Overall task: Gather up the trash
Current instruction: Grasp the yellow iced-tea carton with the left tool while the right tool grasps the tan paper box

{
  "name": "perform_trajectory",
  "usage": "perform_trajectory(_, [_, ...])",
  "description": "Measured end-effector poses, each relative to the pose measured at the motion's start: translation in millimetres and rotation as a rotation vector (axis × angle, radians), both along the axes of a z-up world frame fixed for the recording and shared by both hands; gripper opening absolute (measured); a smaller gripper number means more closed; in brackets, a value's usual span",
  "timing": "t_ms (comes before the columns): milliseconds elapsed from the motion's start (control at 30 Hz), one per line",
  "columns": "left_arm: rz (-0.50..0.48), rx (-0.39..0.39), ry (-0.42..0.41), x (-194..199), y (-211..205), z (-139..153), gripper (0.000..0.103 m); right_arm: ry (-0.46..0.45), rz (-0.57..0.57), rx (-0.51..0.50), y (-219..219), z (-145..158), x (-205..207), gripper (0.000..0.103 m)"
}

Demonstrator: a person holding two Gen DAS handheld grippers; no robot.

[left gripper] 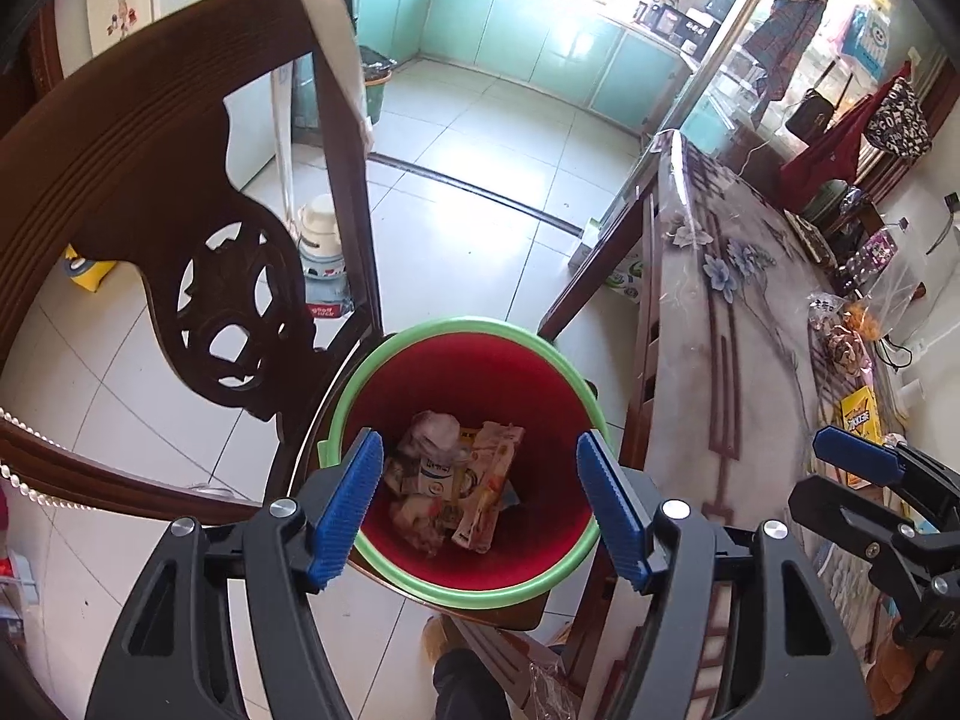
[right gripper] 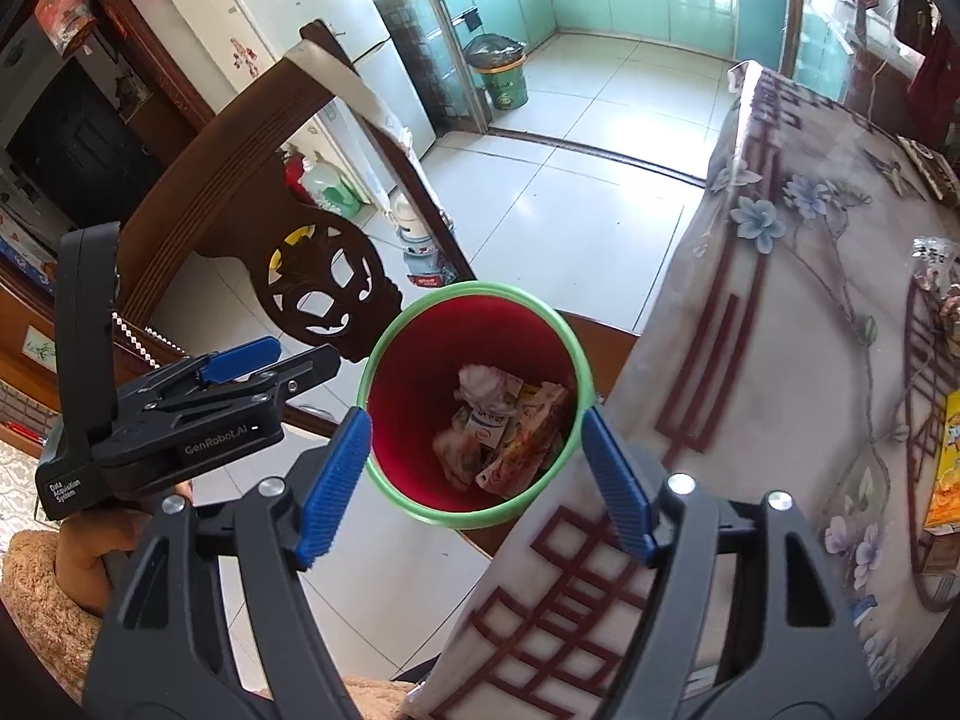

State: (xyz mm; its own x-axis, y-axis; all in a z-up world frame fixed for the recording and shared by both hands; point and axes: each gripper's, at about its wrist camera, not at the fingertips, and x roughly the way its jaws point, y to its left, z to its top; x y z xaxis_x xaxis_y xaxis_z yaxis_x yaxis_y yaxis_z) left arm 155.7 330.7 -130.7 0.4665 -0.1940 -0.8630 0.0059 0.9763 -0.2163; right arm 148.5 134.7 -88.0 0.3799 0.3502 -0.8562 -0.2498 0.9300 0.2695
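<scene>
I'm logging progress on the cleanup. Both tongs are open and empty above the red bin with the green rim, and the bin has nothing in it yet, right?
Not quite. The red bin already holds trash: crumpled paper and flattened wrappers lie at its bottom, as both wrist views show. The rest stands: the left tongs and right tongs are open and empty above it.
</scene>
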Motion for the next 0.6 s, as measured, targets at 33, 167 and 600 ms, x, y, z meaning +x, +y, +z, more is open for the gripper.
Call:
perform_trajectory(33, [-0.004,0.001,-0.005,-0.2,-3.4,2.0,0.065,-0.005,-0.012,-0.001,-4.5,1.8,-1.3,0.07])
perform_trajectory(167, [-0.03,-0.024,-0.024,1.0,-21.1,9.5,0.067,-0.009,-0.08,0.007,-28.2,4.6,-7.1,0.07])
perform_trajectory(600, [-0.242,-0.006,-0.025,-3.3,-118.9,18.8,0.067,-0.001,-0.415,-0.058,-173.8,-2.1,-63.7,0.07])
